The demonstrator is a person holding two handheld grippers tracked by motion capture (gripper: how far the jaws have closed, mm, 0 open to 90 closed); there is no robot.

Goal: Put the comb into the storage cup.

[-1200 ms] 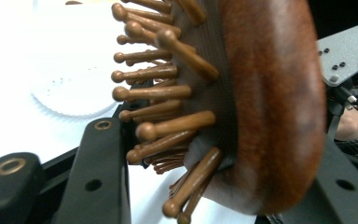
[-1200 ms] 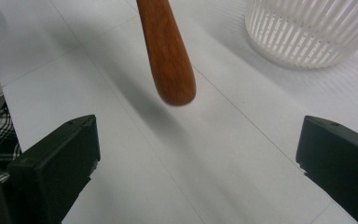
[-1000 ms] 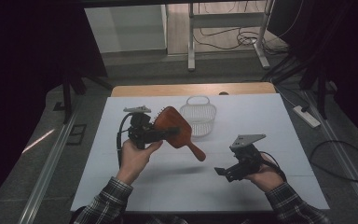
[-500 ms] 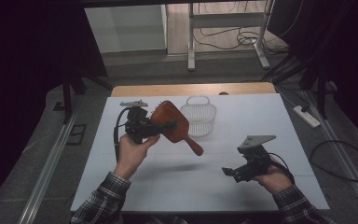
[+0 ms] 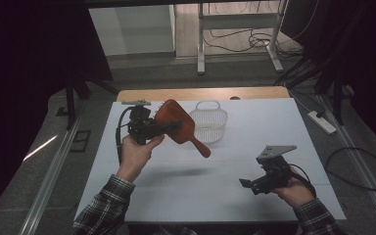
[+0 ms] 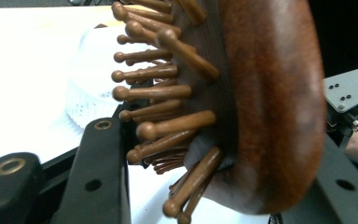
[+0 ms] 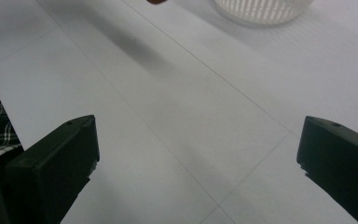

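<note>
The reddish-brown wooden paddle hairbrush (image 5: 176,123) with round-tipped wooden pins hangs above the worktop (image 5: 284,127) at upper left of the high view, its head pinched in the left gripper (image 5: 162,128). It looks stiff, light and smooth-backed; I'd grip the head's edges or the handle. The right gripper (image 5: 245,184), lower right, stands spread and empty.

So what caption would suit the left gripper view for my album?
Left gripper, jaws shut on a wooden hairbrush, pins facing the white basket behind.
</note>
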